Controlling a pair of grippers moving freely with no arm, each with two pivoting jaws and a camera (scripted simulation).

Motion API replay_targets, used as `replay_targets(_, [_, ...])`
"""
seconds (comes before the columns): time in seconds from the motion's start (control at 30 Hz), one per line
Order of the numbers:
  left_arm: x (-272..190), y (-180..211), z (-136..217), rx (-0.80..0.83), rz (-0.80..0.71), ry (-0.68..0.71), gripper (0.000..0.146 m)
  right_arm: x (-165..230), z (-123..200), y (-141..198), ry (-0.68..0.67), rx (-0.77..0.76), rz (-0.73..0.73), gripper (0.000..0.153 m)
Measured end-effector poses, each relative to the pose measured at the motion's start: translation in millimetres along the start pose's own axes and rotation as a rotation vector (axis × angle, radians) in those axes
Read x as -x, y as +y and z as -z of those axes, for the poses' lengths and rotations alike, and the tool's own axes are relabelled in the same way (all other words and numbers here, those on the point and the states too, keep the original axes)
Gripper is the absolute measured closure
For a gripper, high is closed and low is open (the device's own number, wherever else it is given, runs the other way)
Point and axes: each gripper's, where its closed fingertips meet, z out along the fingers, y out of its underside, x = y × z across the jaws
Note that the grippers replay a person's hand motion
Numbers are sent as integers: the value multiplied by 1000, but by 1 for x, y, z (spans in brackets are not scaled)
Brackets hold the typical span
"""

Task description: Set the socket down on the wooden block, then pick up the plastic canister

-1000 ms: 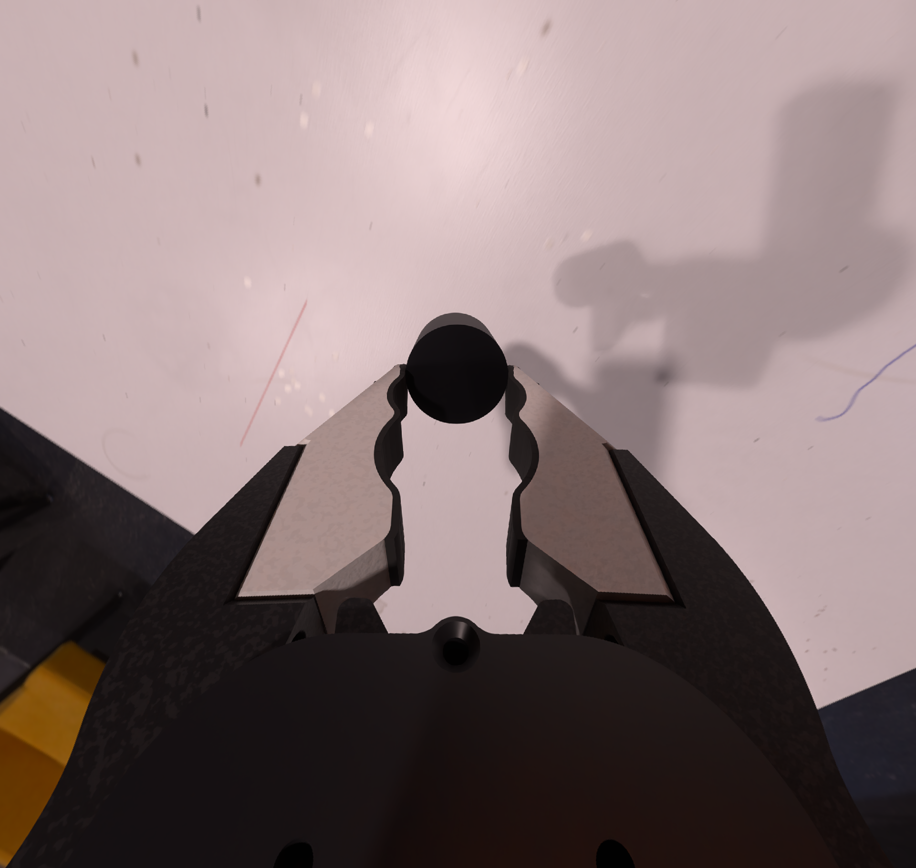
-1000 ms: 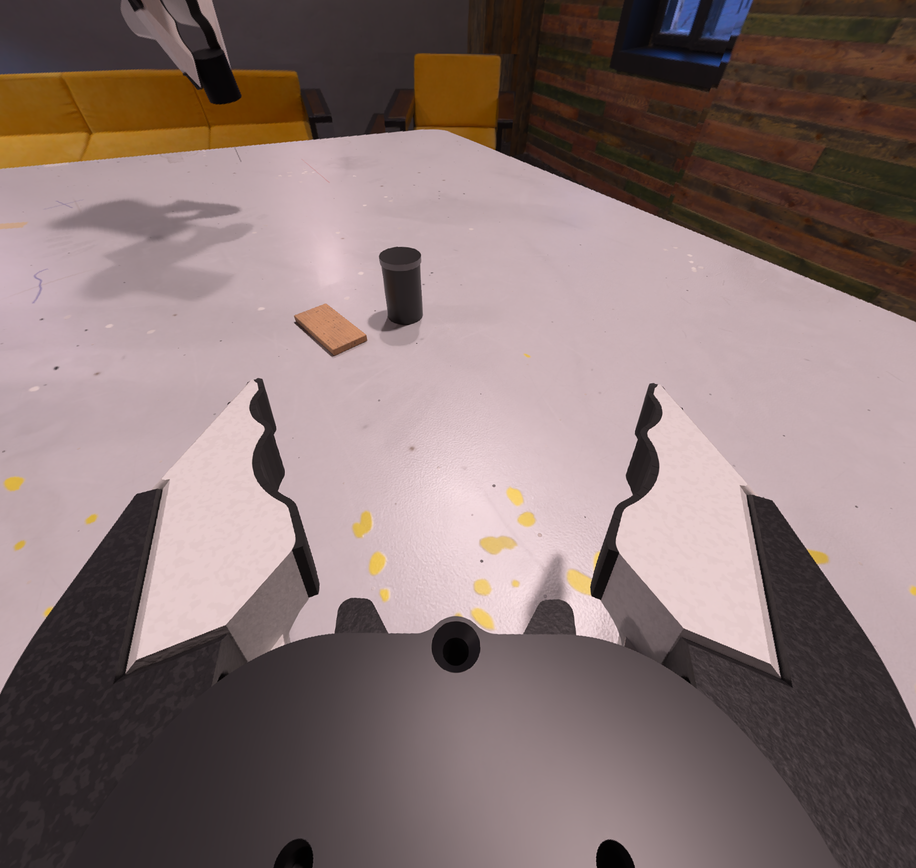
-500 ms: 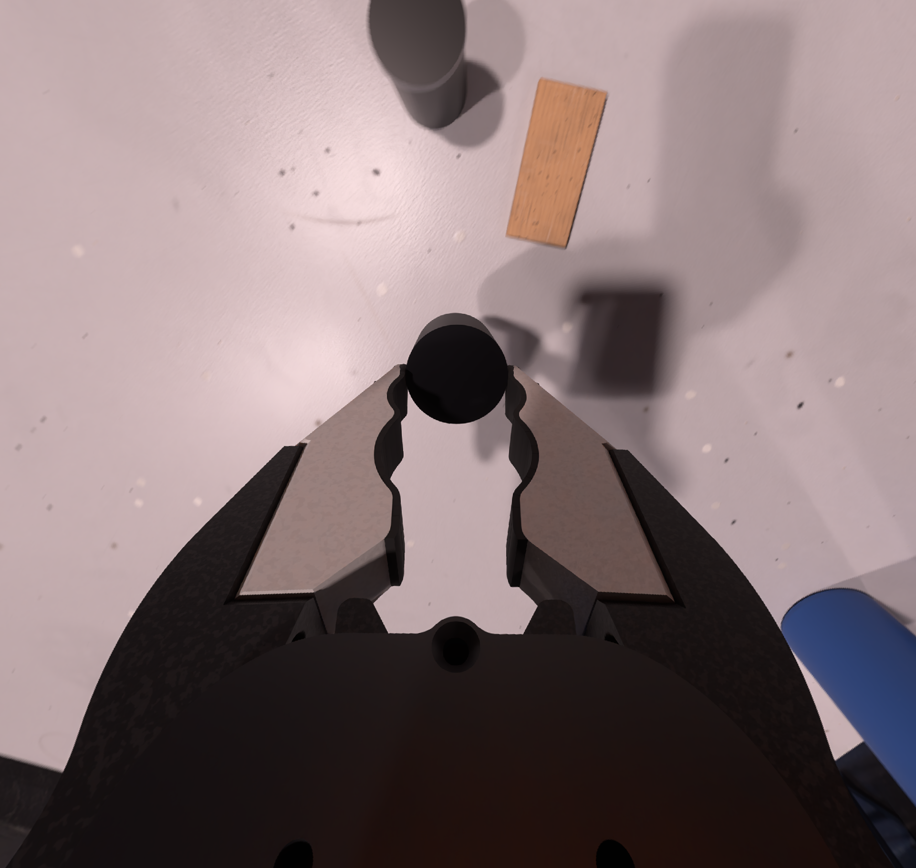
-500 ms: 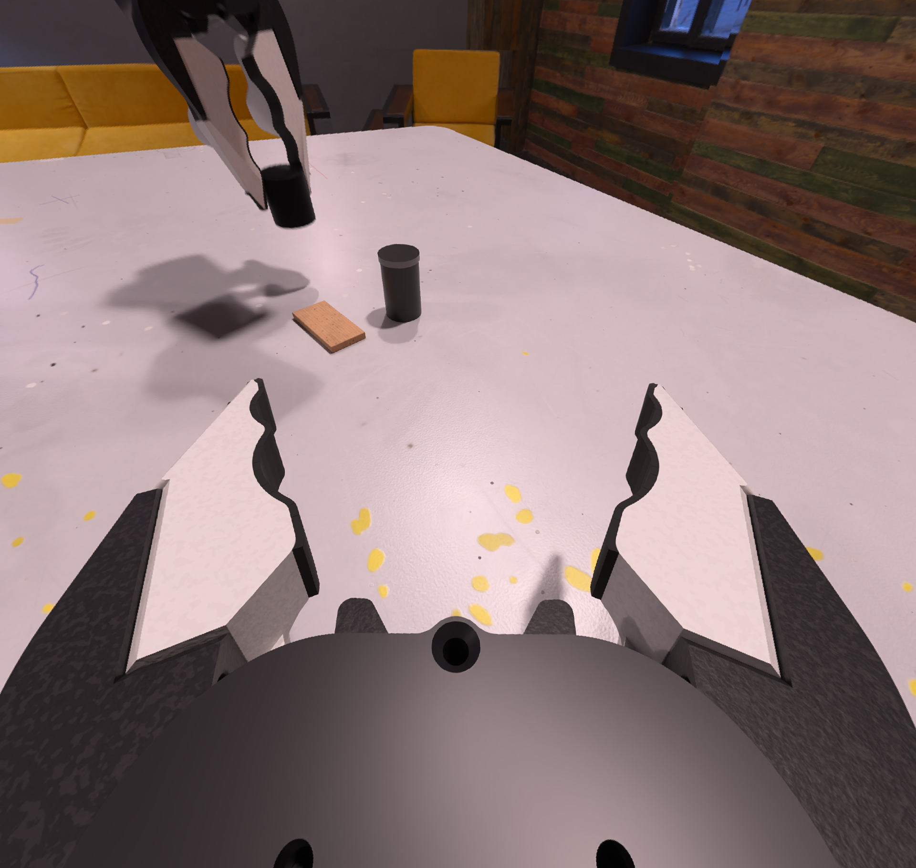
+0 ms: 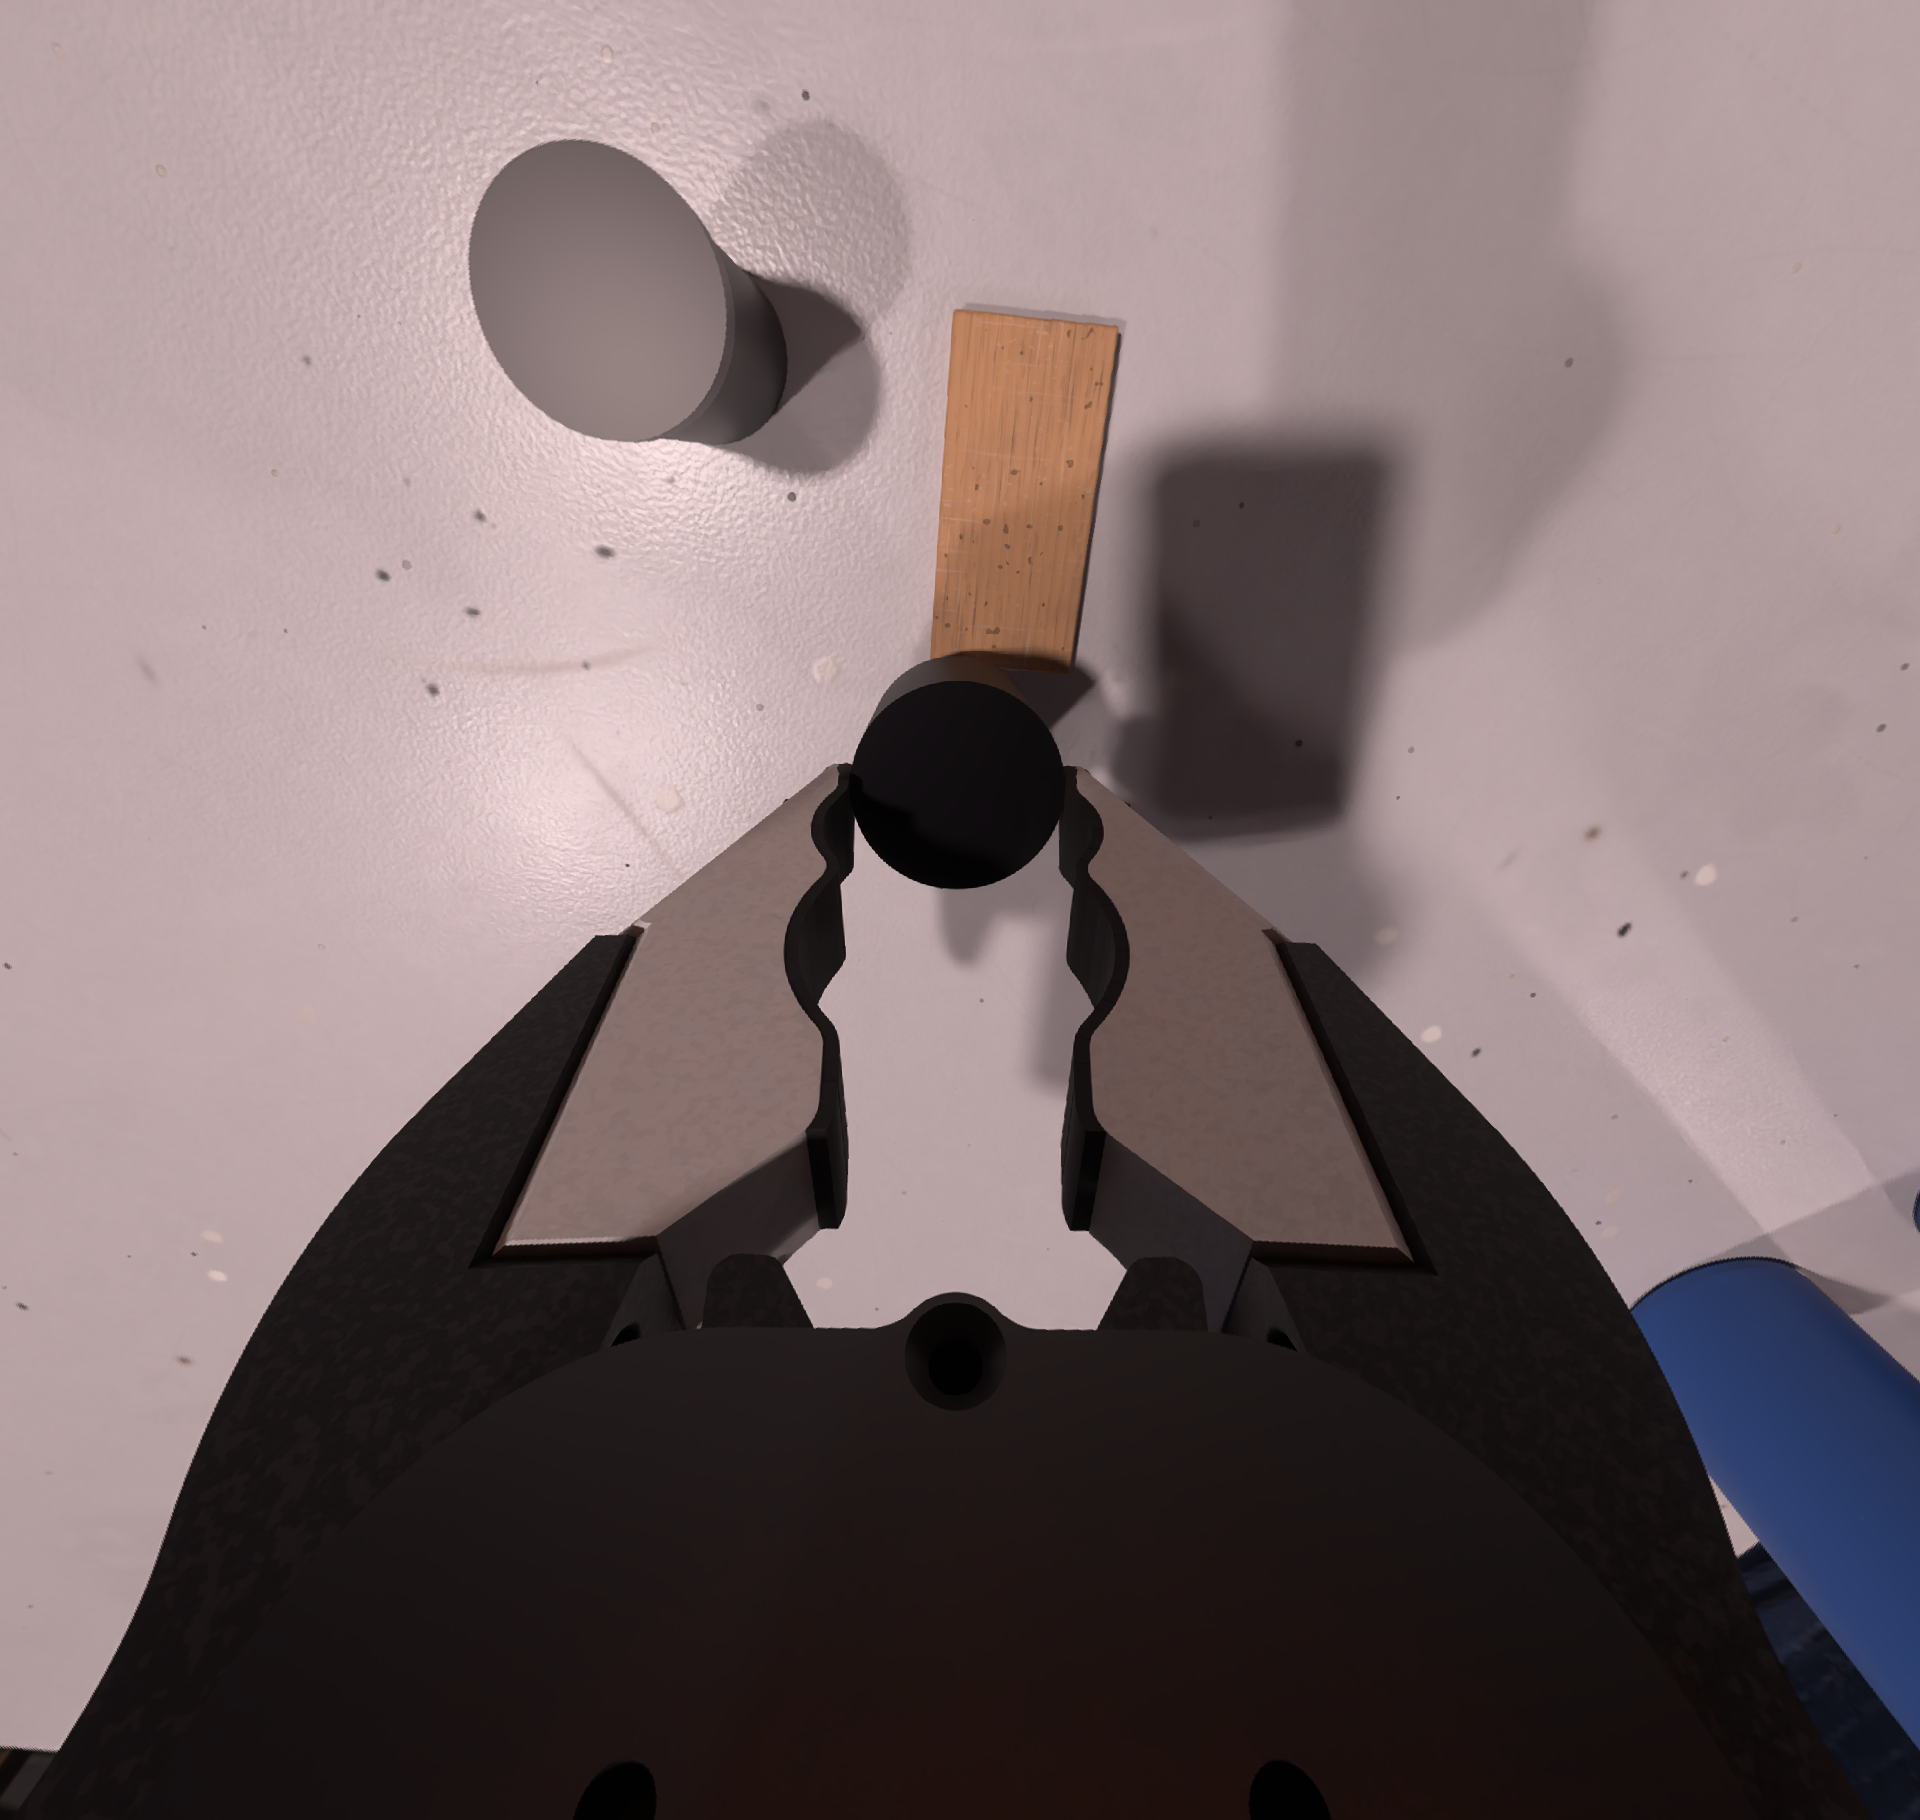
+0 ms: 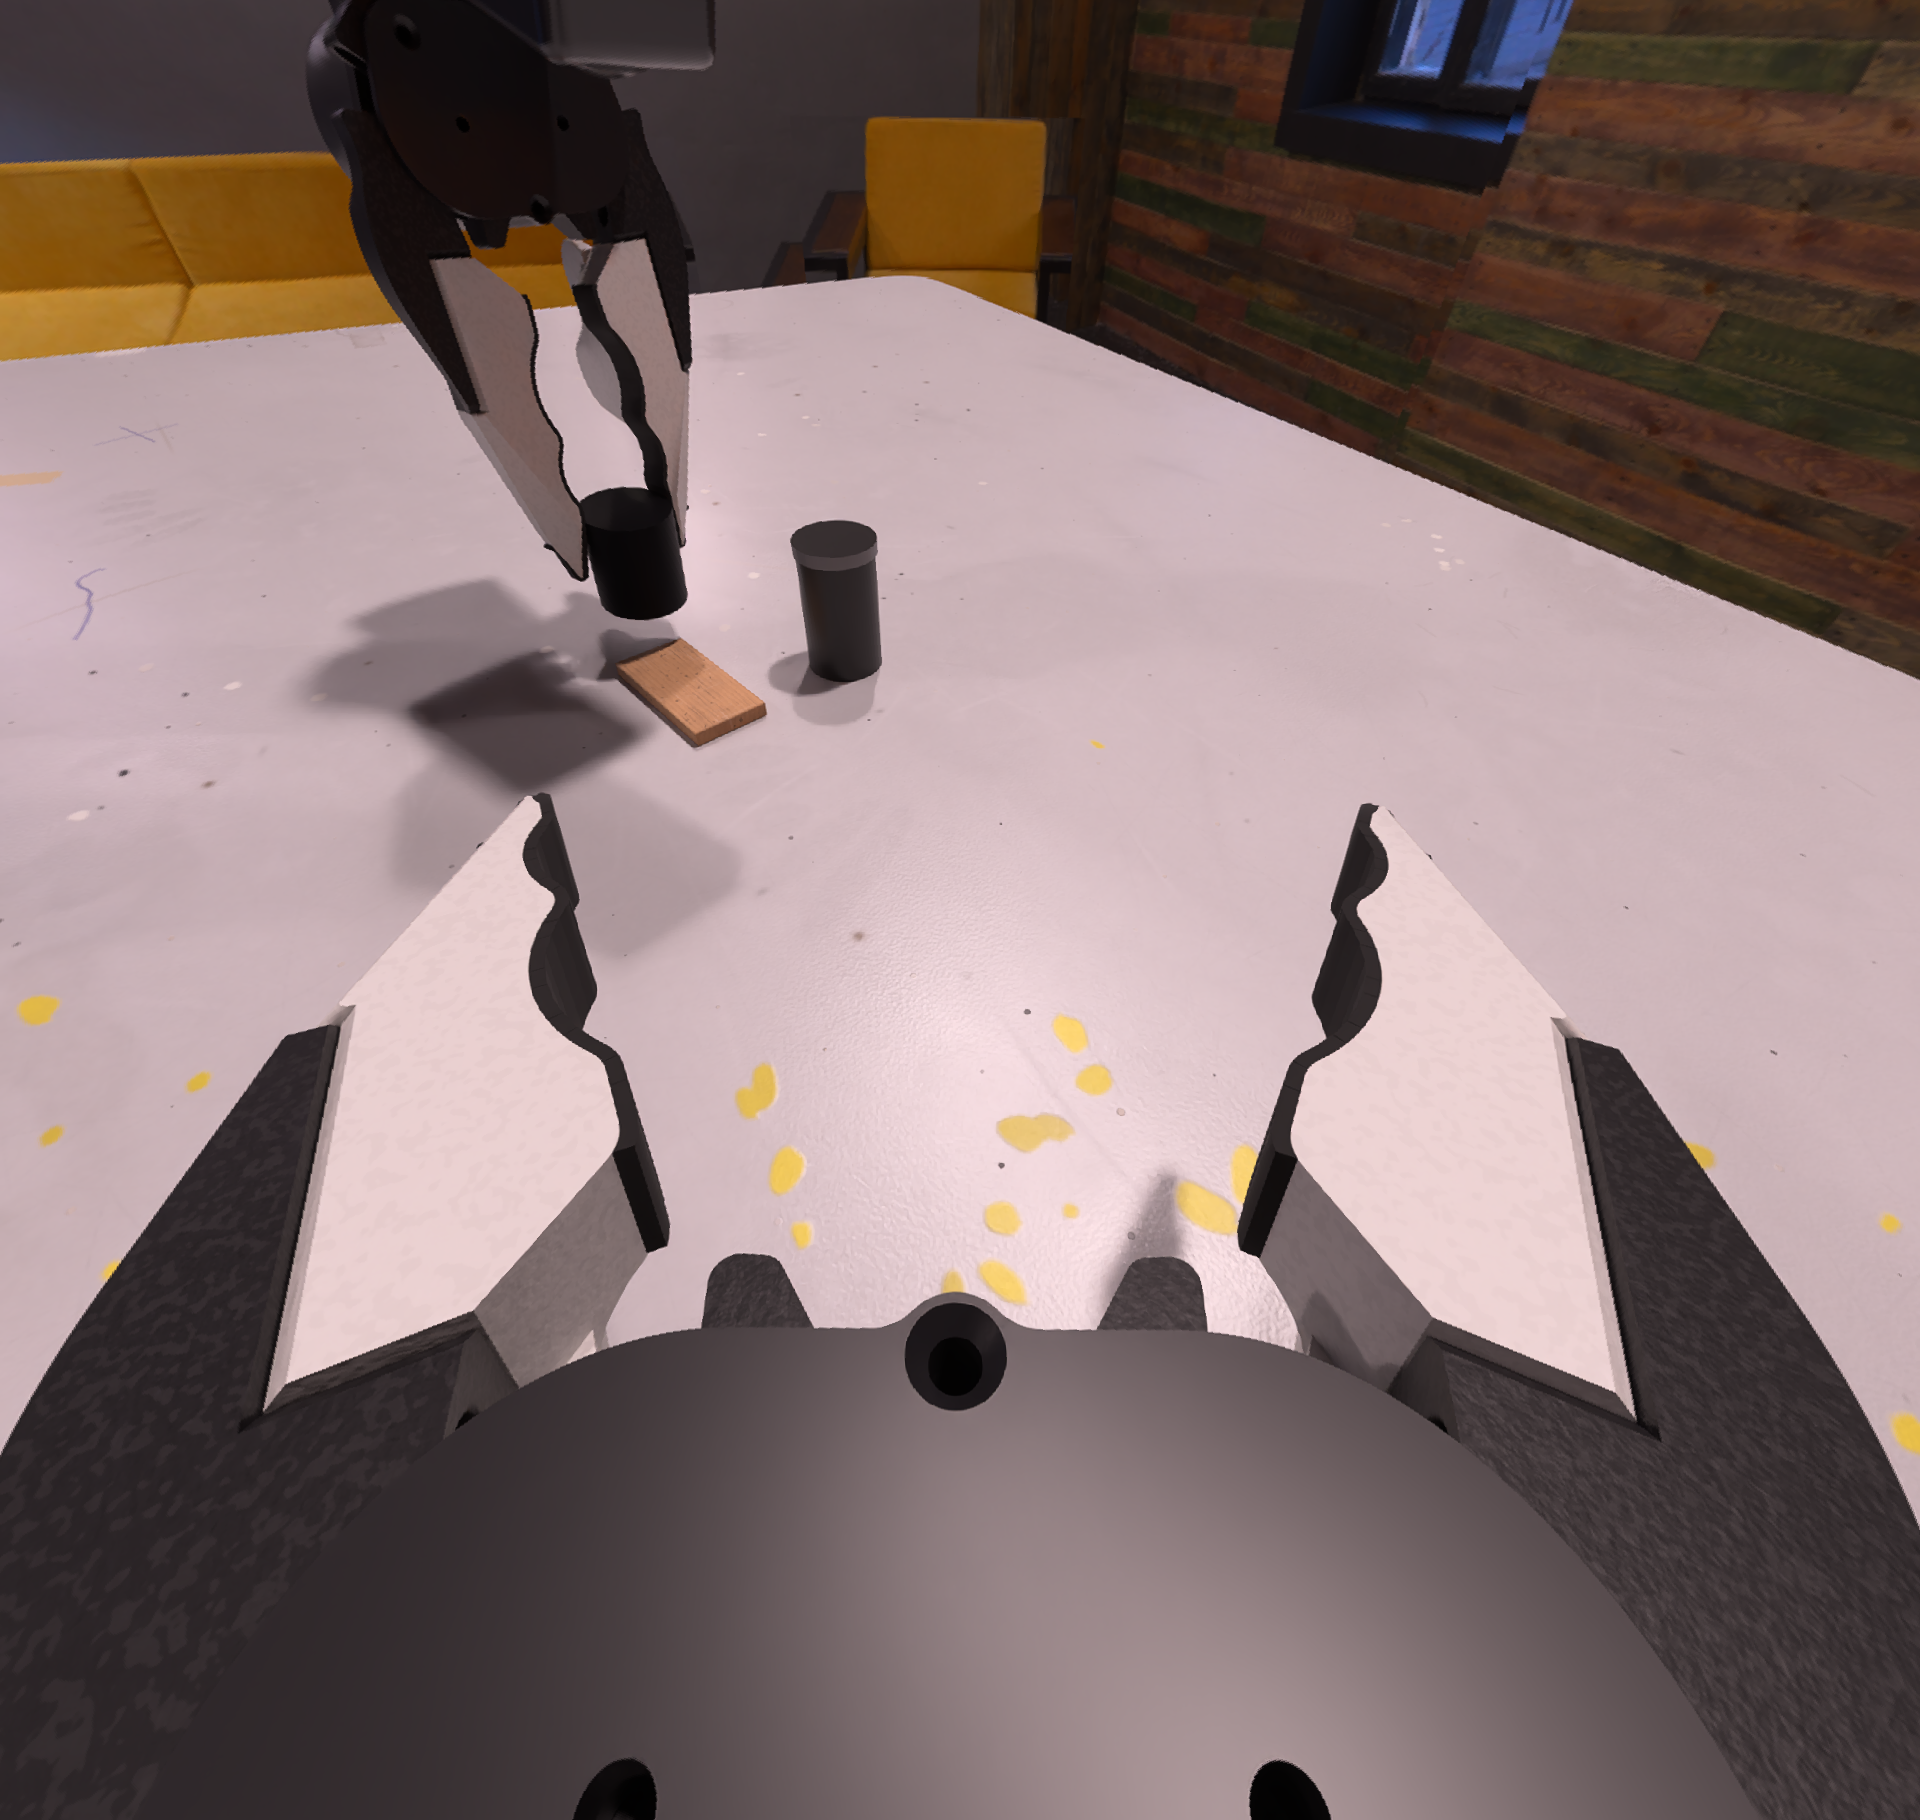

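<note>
My left gripper (image 5: 958, 794) is shut on a black cylindrical socket (image 5: 958, 799) and points down at the table. It holds the socket in the air, just above the near end of the flat wooden block (image 5: 1023, 492). In the right wrist view the left gripper (image 6: 621, 544) hangs with the socket (image 6: 634, 567) a little above the far end of the block (image 6: 691, 687). The dark plastic canister (image 6: 836, 598) stands upright just right of the block, and shows in the left wrist view (image 5: 608, 290). My right gripper (image 6: 956, 830) is open and empty, low over the table's near part.
The white table (image 6: 1143, 544) bears yellow paint spots near my right gripper. A blue cylinder (image 5: 1808, 1407) lies at the left wrist view's lower right. Yellow sofas (image 6: 187, 232) and a wood-plank wall (image 6: 1558, 264) stand beyond the table's far and right edges.
My left gripper has carried the socket across the table and down towards the wooden block. The block and canister now look larger in its view. My right gripper has not moved.
</note>
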Motion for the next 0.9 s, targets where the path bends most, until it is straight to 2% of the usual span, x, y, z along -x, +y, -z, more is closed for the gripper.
replay_targets(0.3, [-6,-19,-16,0,-49,10,107,0,0,1,0,3,-1,10])
replay_targets(0.57, [-13,-41,-19,-118,-59,61,107,-1,1,1,2,6,0,10])
replay_targets(0.63, [-10,-43,-12,-164,-57,51,88,-1,1,2,3,7,1,10])
replay_targets(0.73, [-5,-50,5,-285,-38,55,72,-1,1,2,3,10,3,10])
replay_targets(0.9, [11,-69,39,-595,18,73,69,-1,0,4,8,16,4,10])
